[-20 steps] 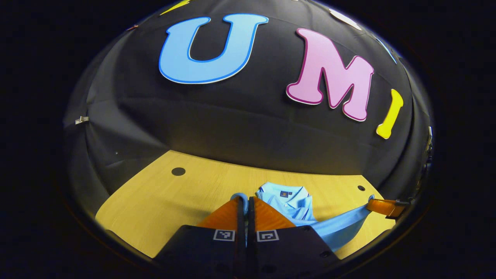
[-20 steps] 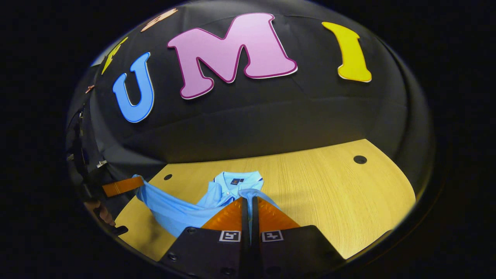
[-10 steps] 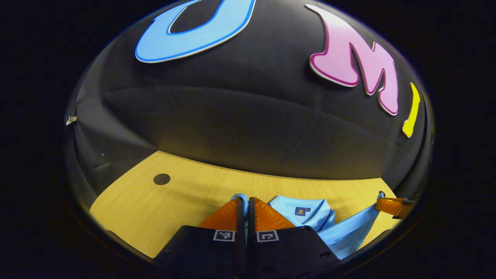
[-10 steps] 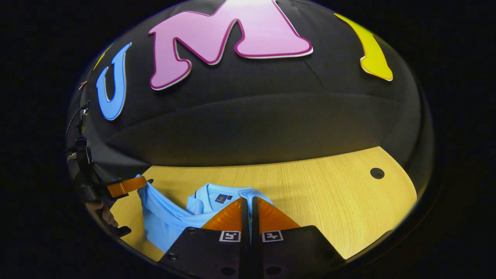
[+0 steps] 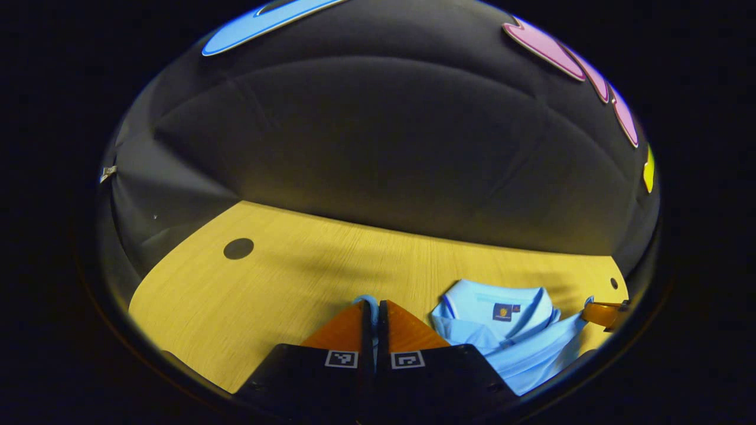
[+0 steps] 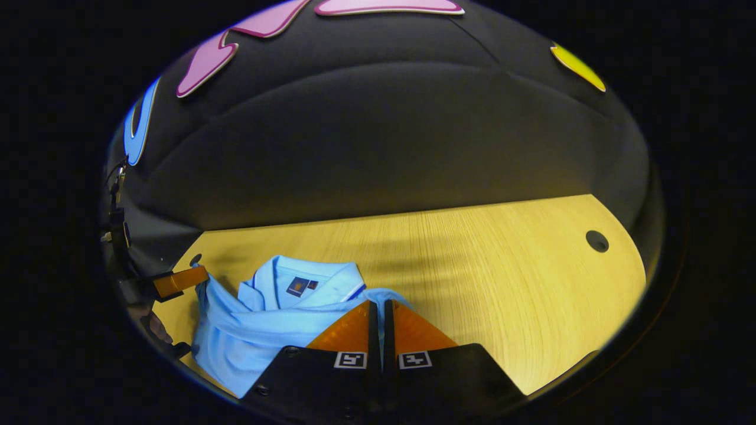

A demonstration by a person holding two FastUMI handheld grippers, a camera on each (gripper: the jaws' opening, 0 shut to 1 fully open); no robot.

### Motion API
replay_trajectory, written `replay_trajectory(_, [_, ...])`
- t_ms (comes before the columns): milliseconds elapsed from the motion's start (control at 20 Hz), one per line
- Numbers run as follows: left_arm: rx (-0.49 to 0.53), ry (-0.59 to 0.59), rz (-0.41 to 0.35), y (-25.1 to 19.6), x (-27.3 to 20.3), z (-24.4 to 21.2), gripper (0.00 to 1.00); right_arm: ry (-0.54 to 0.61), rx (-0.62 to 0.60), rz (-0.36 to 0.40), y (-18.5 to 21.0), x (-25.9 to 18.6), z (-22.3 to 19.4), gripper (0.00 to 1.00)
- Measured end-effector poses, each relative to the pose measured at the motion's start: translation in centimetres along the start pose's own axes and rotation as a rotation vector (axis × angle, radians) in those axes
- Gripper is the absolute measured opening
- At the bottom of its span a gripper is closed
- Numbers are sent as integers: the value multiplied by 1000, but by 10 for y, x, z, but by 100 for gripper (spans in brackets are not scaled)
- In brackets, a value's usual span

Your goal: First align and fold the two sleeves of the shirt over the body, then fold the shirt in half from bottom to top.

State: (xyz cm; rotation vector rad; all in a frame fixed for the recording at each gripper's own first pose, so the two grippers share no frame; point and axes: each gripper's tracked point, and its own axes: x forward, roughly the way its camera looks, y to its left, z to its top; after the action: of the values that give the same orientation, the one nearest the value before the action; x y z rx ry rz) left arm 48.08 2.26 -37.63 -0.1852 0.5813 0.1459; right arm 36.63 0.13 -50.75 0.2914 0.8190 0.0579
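Left gripper view: left gripper (image 5: 372,307) has its jaws pressed nearly together, a fold of light-blue cloth nipped between the tips. The shirt (image 5: 508,336) lies on the wooden table (image 5: 283,277) off to the right of the jaws, collar (image 5: 493,298) uppermost. The right gripper (image 5: 602,313) shows beyond it, holding the far edge.

Right gripper view: right gripper's jaws closed to a slit, a hem of the shirt (image 6: 266,330) caught at the tips. Collar (image 6: 301,280) sits left of and just ahead of the jaws; the left gripper (image 6: 177,282) is farther left, gripping the other corner.

Risks, as I judge them: thin pinches may slip if the cloth goes taut; uneven lowering would skew the fold or bunch fabric over the collar; early release would leave the edges misaligned.

Containers: none seen.
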Motion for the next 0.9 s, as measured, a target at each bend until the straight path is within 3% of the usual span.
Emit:
replay_trajectory(150, [19, 30, 11, 2, 6, -12, 10, 29, 1, -2, -3, 7, -11, 5])
replay_trajectory(200, [25, 42, 12, 2, 7, -16, 6, 41, -1, -6, -4, 7, -15, 5])
replay_trajectory(250, [29, 53, 14, 2, 8, -18, 10, 52, 4, -9, -5, 9, -18, 5])
replay_trajectory(400, [32, 71, 15, 3, 11, -25, 6, 59, 25, -16, -10, 12, -20, 5])
replay_trajectory(600, [48, 78, 20, 3, 12, -28, 10, 61, 24, -25, -9, 12, -21, 6])
replay_trajectory(650, [52, 84, 20, 3, 12, -28, 6, 62, 24, -25, -9, 12, -21, 11])
replay_trajectory(900, [42, 98, -9, -3, 10, -31, 22, 65, 33, -22, -7, 9, -21, 19])
